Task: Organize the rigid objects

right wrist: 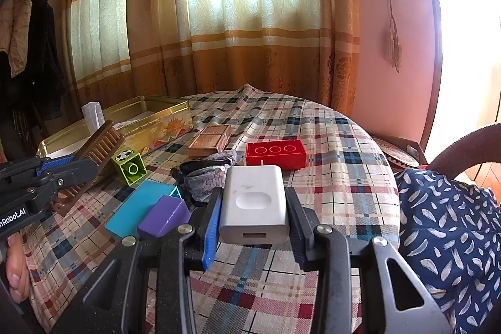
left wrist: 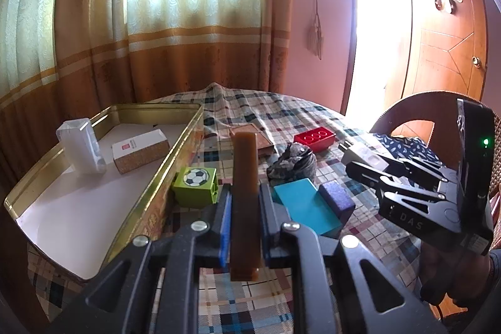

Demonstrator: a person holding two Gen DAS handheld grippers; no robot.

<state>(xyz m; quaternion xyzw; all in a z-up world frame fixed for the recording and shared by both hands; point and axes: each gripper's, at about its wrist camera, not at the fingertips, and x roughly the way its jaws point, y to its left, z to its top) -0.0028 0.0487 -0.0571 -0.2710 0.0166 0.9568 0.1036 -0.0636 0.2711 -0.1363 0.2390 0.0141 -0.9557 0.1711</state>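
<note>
Okay, both grippers are loaded. My left gripper (left wrist: 244, 208) is clamped on a brown comb (left wrist: 245, 196), seen edge-on between the blue pads; from the right wrist view its teeth show, and it's lifted off the cloth. My right gripper (right wrist: 253, 218) is clenched around a white charger (right wrist: 255, 202), USB port facing the camera, also off the table.

The gold tin (left wrist: 184, 133) sits ahead and to the left of the left gripper. Already inside: a clear white case (left wrist: 80, 146) standing up and a white-and-cork box (left wrist: 141, 151) lying flat. So two in, I judge, and two in transit.

Still loose on the plaid tablecloth (right wrist: 328, 146): a green soccer block (left wrist: 195, 185) just beside the tin wall, right by my left fingertips; a teal block (left wrist: 305, 205) with a purple block (left wrist: 336, 197) resting against it, just right of the left gripper; a red brick (right wrist: 275, 154) ahead of the right gripper; a copper box (right wrist: 209, 141) further ahead-left. A grey sequined band (right wrist: 206, 177) lies directly ahead of the charger; it looks soft, probably stays.

Roughly a third done.
</note>
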